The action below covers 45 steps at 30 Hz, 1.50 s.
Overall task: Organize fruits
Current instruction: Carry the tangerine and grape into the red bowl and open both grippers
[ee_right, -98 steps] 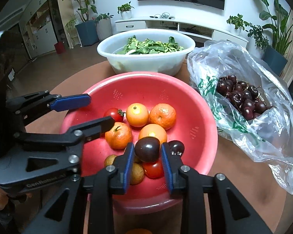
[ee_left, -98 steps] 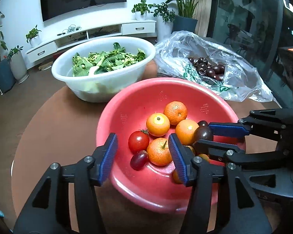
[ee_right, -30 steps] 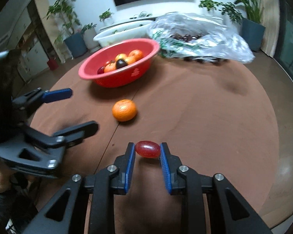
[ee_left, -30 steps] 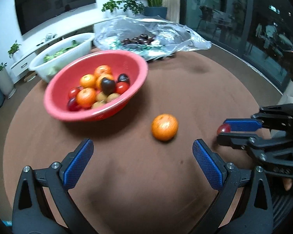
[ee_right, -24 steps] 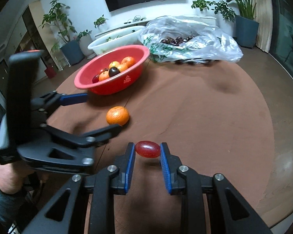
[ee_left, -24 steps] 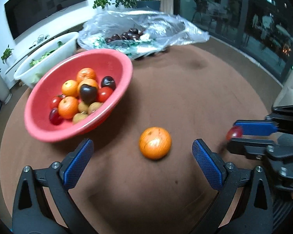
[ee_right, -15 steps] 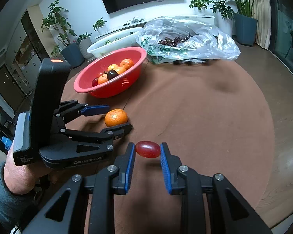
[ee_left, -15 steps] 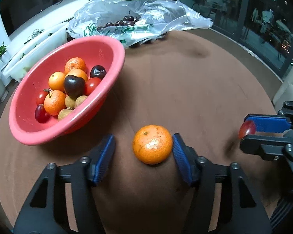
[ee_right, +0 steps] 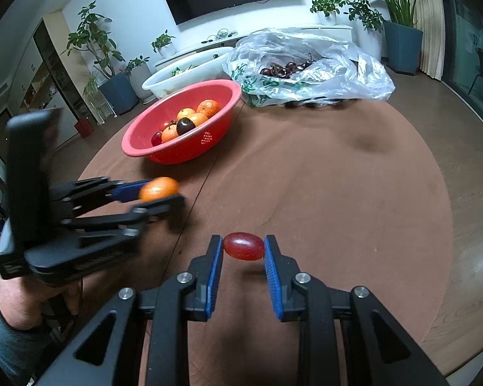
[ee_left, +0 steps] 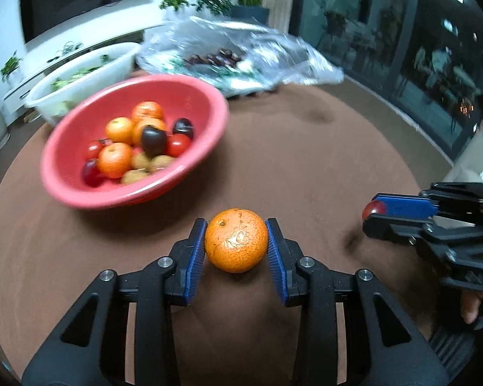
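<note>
My left gripper [ee_left: 236, 244] is shut on an orange tangerine [ee_left: 236, 240] just above the brown round table [ee_left: 306, 160]; it also shows in the right wrist view [ee_right: 159, 193] with the tangerine [ee_right: 159, 188]. My right gripper [ee_right: 243, 251] is shut on a red grape [ee_right: 243, 246], held low over the table near its front; it shows in the left wrist view [ee_left: 375, 215] with the grape [ee_left: 373, 209]. A red bowl [ee_left: 190, 96] holds several tangerines, tomatoes, grapes and dark plums; it also shows in the right wrist view [ee_right: 183, 156].
A clear plastic bag [ee_right: 309, 64] of dark cherries lies behind the bowl on the right. A white basin [ee_left: 80, 74] of green leaves stands behind the bowl. The table edge [ee_right: 447, 225] curves round on the right. Potted plants and a TV unit stand beyond.
My left gripper has closed its jaws onto the tangerine that lay on the table. My right gripper keeps holding the grape and has hardly moved.
</note>
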Motion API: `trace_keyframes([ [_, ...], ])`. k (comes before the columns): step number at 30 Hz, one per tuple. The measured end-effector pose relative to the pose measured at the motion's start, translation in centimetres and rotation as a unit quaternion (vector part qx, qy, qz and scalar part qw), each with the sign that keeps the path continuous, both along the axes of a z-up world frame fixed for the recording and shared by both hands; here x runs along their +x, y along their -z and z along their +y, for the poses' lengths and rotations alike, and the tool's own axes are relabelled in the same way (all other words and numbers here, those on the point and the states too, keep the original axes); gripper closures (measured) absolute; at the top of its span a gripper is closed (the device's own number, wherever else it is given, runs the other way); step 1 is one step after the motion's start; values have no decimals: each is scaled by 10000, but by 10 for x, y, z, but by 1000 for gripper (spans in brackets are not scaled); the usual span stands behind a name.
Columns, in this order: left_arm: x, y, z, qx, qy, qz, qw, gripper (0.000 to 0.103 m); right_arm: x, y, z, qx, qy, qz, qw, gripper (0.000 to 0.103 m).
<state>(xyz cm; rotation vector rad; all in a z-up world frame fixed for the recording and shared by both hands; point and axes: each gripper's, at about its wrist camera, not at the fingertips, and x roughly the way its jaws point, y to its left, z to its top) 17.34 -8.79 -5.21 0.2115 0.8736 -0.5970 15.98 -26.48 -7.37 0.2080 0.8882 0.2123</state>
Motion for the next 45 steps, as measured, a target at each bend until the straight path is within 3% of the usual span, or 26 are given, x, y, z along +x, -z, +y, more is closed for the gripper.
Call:
trace_keyframes([
  [10, 42, -58, 97, -486, -1043, -328, 9928, 69, 34, -39, -2, -198, 12, -316, 9993, 75],
  [17, 82, -66, 98, -361, -1139, -430, 9919, 69, 106, -75, 38, -142, -389, -676, 9969, 75],
  [25, 110, -28, 64, -103, -1001, -224, 9947, 69, 176, -52, 79, -452, -550, -351, 9968, 75],
  [32, 129, -8, 53, 20, -1005, -175, 9948, 69, 199, -26, 83, -671, -498, -131, 9964, 75],
  [41, 127, -7, 46, 142, -983, -290, 9946, 67, 211, -10, 89, -827, -531, -45, 9951, 75],
  [42, 126, -7, 45, 155, -974, -307, 9946, 63, 211, -10, 89, -832, -532, -54, 9951, 74],
  [43, 125, -7, 45, 145, -970, -316, 9947, 49, 211, -10, 90, -831, -534, -56, 9951, 74],
  [45, 124, -8, 44, 90, -982, -332, 9946, 41, 212, -10, 89, -834, -529, -57, 9951, 74],
])
